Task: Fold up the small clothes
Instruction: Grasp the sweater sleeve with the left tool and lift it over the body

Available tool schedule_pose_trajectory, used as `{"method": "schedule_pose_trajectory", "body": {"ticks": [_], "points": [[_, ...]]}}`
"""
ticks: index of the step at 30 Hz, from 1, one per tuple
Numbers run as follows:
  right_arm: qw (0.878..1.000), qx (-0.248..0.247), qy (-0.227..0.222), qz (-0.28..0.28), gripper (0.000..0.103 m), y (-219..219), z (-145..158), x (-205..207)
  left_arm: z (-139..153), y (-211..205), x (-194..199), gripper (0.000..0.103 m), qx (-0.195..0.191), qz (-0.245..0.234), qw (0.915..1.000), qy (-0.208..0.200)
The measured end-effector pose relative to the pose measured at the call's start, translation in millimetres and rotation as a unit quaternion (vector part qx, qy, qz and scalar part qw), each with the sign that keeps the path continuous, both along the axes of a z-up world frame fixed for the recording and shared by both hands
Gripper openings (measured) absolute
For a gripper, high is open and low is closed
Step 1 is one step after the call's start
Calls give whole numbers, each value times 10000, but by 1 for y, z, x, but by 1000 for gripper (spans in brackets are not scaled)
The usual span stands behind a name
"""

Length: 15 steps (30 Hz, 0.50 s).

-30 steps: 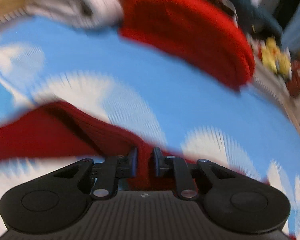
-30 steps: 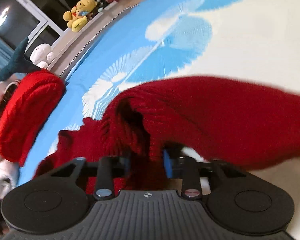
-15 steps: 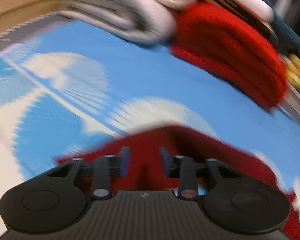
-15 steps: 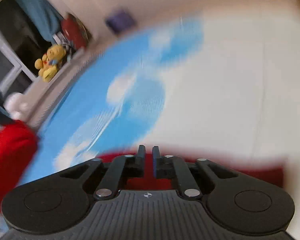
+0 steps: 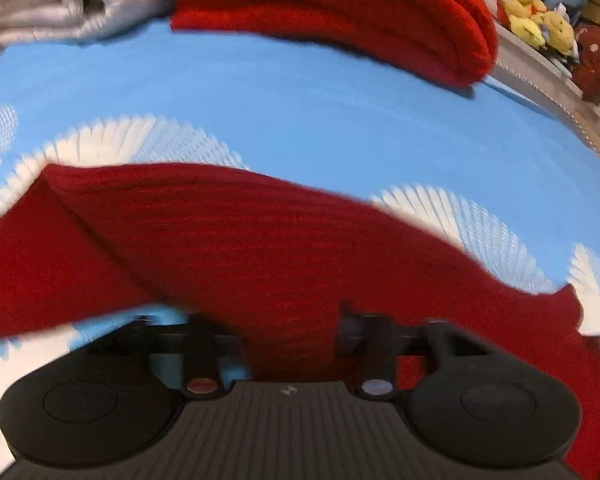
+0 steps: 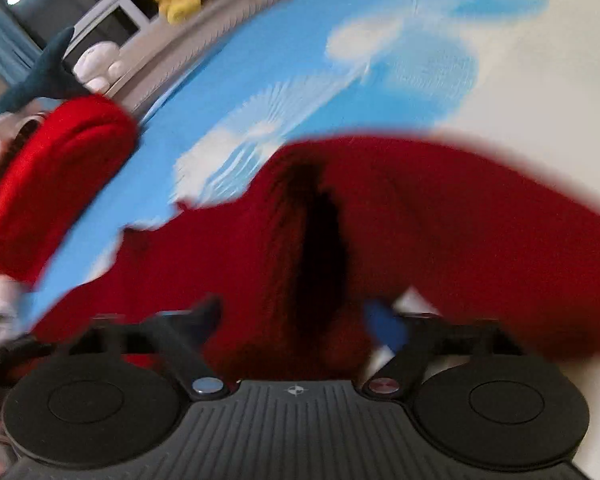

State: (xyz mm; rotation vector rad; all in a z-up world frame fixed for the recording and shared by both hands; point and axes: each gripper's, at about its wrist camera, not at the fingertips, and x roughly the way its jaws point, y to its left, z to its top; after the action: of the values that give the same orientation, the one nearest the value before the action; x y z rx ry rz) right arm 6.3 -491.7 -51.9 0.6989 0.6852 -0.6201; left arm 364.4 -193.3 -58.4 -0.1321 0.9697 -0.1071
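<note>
Black fingers of the left gripper and the right gripper stand spread apart, dark red knit garment lying loose between each pair (neither pinches it). It sprawls on the blue-and-white sheet, well short of a folded red sweater and white clothes.
</note>
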Motion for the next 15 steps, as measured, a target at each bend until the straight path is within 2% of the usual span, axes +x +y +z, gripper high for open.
{"method": "schedule_pose_trajectory", "body": {"ticks": [2,3,4,5,7,8,9,10,11,12,13,14,15], "points": [[9989,236,-347,-227,20,-14,4,-5,14,18,-3,33,-298,235,9990,-227],[9989,99,-423,-192,19,-13,9,-5,22,29,-4,33,-320,320,9984,-353],[9980,-143,-622,-40,19,-10,18,-4,28,42,-5,33,-395,440,9972,-452],[9955,-378,-863,121,14,-5,27,-4,33,57,-6,33,-477,520,9960,-545],[9873,-966,-1224,300,11,5,45,1,43,86,-6,33,-438,764,9933,-742],[9844,-1132,-1315,291,11,5,50,4,44,103,-7,35,-474,930,9914,-786],[9852,-1052,-1336,227,12,2,49,11,40,118,-6,46,-509,1067,9904,-713],[9885,-873,-1228,91,16,-1,44,19,33,129,-3,58,-497,1158,9909,-478],[9932,-656,-955,-58,32,-3,34,27,23,137,-1,84,-404,1251,9913,-105],[9975,-383,-576,-140,54,-5,22,33,18,142,-3,89,-282,1328,9906,163],[9994,-136,-263,-158,64,-6,14,34,12,147,-12,90,-221,1285,9912,218],[9999,127,-66,-93,70,-6,6,36,11,152,-25,91,-298,1137,9930,135],[9994,341,-2,65,68,-4,0,32,10,158,-41,91,-382,961,9946,76]]}}
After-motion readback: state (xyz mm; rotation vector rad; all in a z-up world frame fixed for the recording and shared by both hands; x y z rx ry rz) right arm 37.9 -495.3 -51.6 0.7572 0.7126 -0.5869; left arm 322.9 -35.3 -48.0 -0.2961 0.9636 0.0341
